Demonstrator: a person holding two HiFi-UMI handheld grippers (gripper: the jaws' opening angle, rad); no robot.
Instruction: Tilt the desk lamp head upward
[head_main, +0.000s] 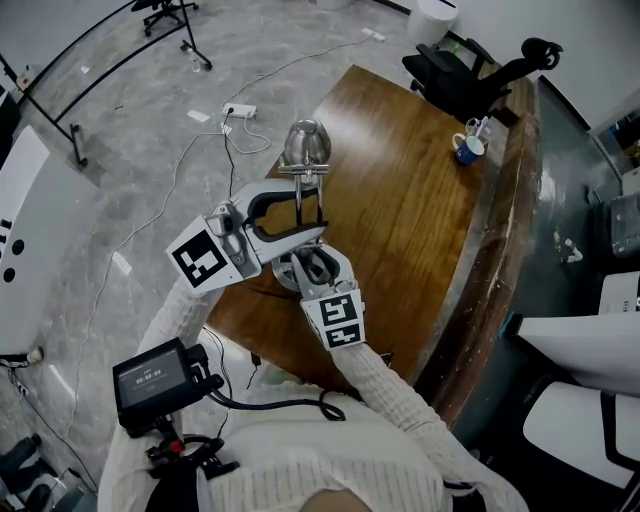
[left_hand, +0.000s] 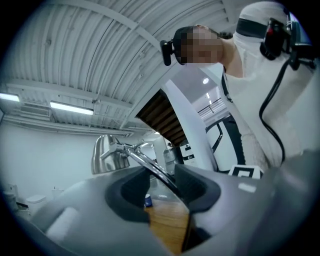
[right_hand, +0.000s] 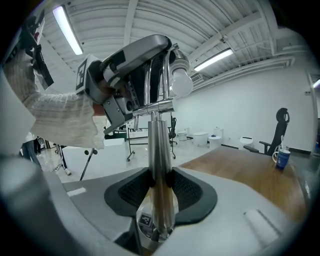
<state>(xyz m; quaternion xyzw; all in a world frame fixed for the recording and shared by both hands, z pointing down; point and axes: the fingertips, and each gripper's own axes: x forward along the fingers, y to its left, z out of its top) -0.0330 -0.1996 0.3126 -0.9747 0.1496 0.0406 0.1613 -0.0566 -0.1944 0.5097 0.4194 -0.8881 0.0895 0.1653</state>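
A chrome desk lamp stands on the wooden desk (head_main: 400, 200), its bell-shaped head (head_main: 306, 143) at the top. My left gripper (head_main: 318, 212) reaches in from the left just below the head and is shut on the thin upper arm (left_hand: 150, 167), which runs between its fingertips against the right pad. In the left gripper view the head (left_hand: 106, 154) sits up and to the left. My right gripper (head_main: 312, 262) sits lower and is shut on the thick upright post (right_hand: 159, 165), with both pads pressed to it. The lamp base is mostly hidden under that gripper.
A blue mug (head_main: 466, 149) stands near the desk's far right edge, and a black office chair (head_main: 470, 75) is beyond it. A power strip (head_main: 238, 110) and cables lie on the floor to the left. White furniture (head_main: 590, 350) is to the right.
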